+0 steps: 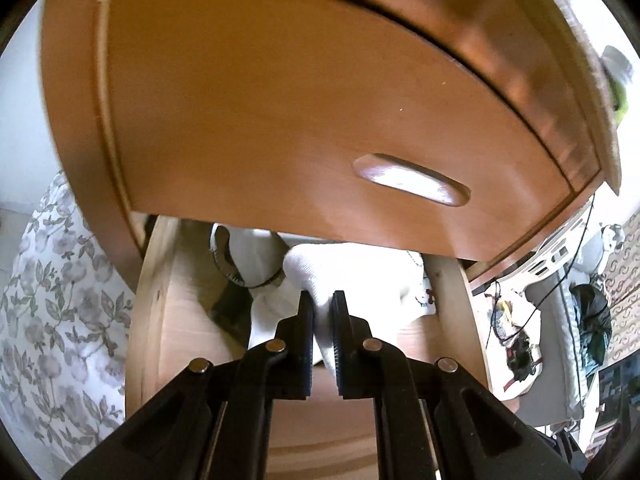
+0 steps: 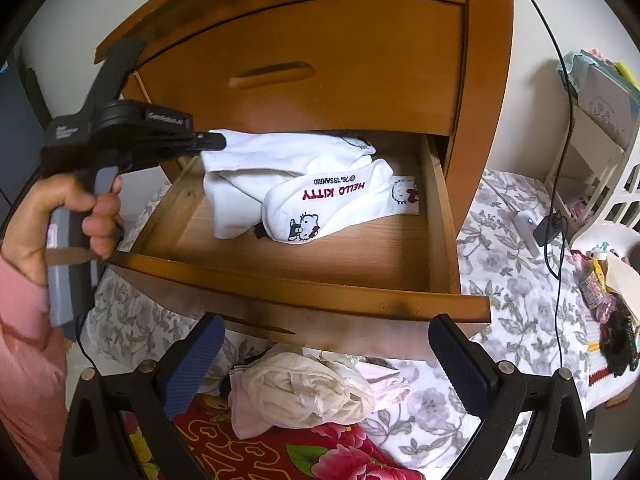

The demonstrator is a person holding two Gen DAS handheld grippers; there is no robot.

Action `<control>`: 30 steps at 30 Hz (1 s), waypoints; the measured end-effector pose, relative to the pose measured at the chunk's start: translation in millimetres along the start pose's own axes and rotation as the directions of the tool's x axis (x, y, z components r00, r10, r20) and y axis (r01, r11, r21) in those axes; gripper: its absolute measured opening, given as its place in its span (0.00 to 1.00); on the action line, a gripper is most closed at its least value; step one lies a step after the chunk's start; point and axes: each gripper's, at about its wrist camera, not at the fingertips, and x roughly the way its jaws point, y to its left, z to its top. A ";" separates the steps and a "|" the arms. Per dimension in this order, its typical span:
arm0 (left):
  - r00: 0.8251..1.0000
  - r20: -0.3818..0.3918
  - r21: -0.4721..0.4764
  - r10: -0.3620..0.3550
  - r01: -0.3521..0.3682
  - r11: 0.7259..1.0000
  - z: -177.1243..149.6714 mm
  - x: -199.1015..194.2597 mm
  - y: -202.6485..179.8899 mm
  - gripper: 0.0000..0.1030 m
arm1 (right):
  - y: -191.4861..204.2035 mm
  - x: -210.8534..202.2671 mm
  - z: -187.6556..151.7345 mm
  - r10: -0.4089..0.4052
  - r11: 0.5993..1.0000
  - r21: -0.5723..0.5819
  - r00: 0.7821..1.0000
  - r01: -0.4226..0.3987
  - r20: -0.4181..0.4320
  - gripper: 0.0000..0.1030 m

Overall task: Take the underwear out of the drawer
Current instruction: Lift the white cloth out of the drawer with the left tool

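The left tongs were clamped on a fold of white underwear inside the open lower drawer of the wooden nightstand, beside a Hello Kitty sock. The right tongs stood wide apart, empty, above a cream garment on the floral bedding.

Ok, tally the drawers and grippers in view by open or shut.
Open drawer: 1
Shut drawer: 1
Open gripper, the right gripper: 1
Shut gripper, the left gripper, clamped on a white garment: 1
Total: 4
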 end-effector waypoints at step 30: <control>0.980 0.170 -0.065 -0.103 0.116 0.991 -58.0 -110.0 9.5 0.08 | 19.7 -42.7 -13.8 -0.008 1.000 -0.013 0.999 0.009 0.053 1.00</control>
